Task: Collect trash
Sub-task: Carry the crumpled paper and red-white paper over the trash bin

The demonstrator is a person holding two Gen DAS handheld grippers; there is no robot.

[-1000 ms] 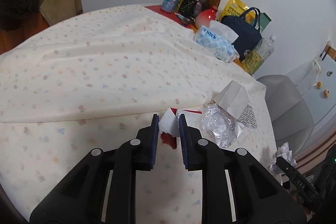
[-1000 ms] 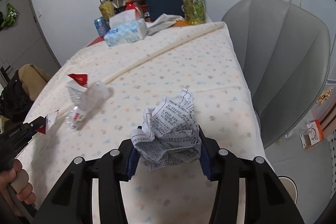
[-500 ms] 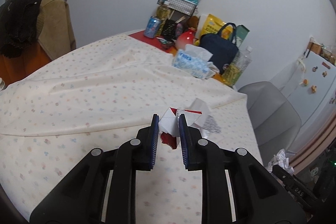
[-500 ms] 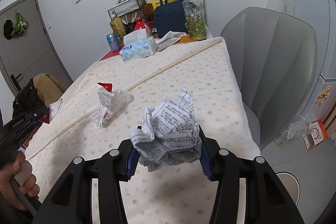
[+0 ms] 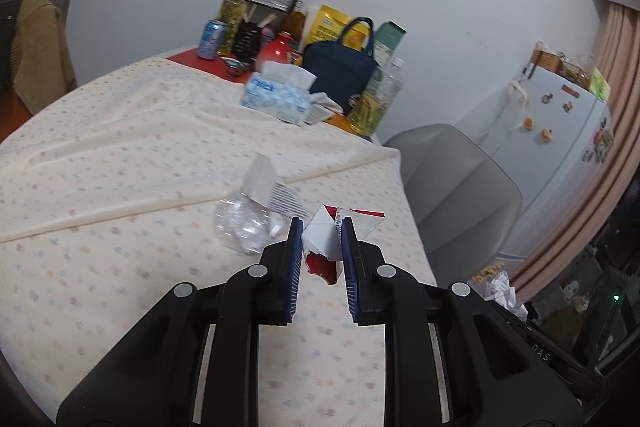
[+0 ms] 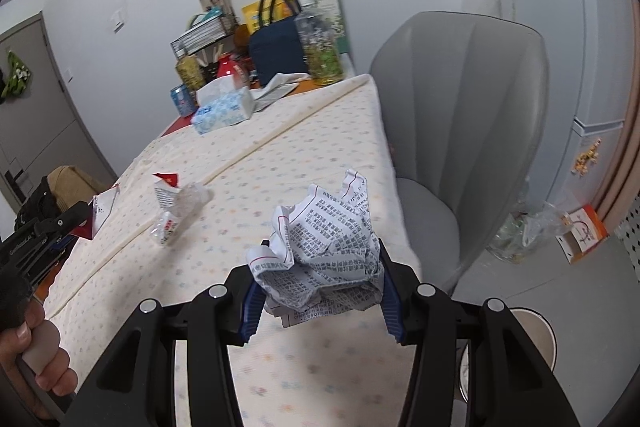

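My left gripper (image 5: 321, 227) is shut on a torn red-and-white wrapper (image 5: 320, 239), held above the cloth-covered table (image 5: 120, 155). Just left of it on the cloth lie a crushed clear bottle (image 5: 244, 223) and a white carton scrap (image 5: 266, 183). My right gripper (image 6: 320, 255) is shut on a crumpled ball of printed paper (image 6: 324, 247) over the table's near right corner. In the right wrist view the left gripper (image 6: 60, 227) shows at the left edge with the wrapper (image 6: 102, 211), and the bottle and carton (image 6: 176, 203) lie beyond it.
A tissue box (image 5: 276, 99), navy bag (image 5: 340, 79), bottles, a can and a wire basket crowd the table's far end. A grey chair (image 6: 460, 107) stands at the right edge. A fridge (image 5: 560, 131), a plastic bag (image 6: 520, 235) and a round white rim (image 6: 532, 327) lie beyond.
Both grippers have risen and drawn back from the table with their loads still gripped. The left view has swung right, so the bottle now sits left of the left fingers.
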